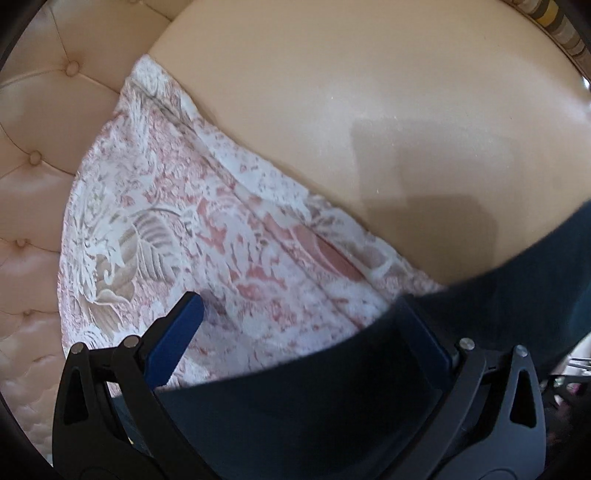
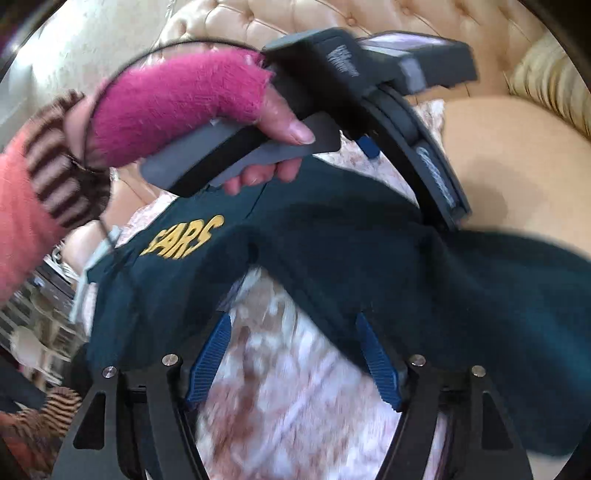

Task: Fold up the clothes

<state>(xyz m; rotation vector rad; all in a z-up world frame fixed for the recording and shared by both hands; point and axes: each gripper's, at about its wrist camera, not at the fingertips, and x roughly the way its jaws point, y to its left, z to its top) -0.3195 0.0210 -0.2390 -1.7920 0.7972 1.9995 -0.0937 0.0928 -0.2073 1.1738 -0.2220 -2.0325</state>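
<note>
A dark teal garment (image 2: 332,243) with yellow lettering (image 2: 184,238) lies over a pink-and-white floral cloth (image 2: 295,387) on a sofa. My right gripper (image 2: 291,321) is open, its blue fingers (image 2: 210,362) reaching under the garment's raised edge. My left gripper (image 1: 295,314) is open over the floral cloth (image 1: 192,229); the garment (image 1: 332,398) drapes across its base and covers its right finger. In the right wrist view the left gripper (image 2: 369,144) is held by a hand in a magenta glove (image 2: 177,99), above the garment.
A smooth beige cushion (image 1: 369,110) lies beyond the cloth. The tufted sofa back (image 1: 40,110) is at left, and it also shows in the right wrist view (image 2: 369,18). Room clutter (image 2: 37,314) shows at the left edge.
</note>
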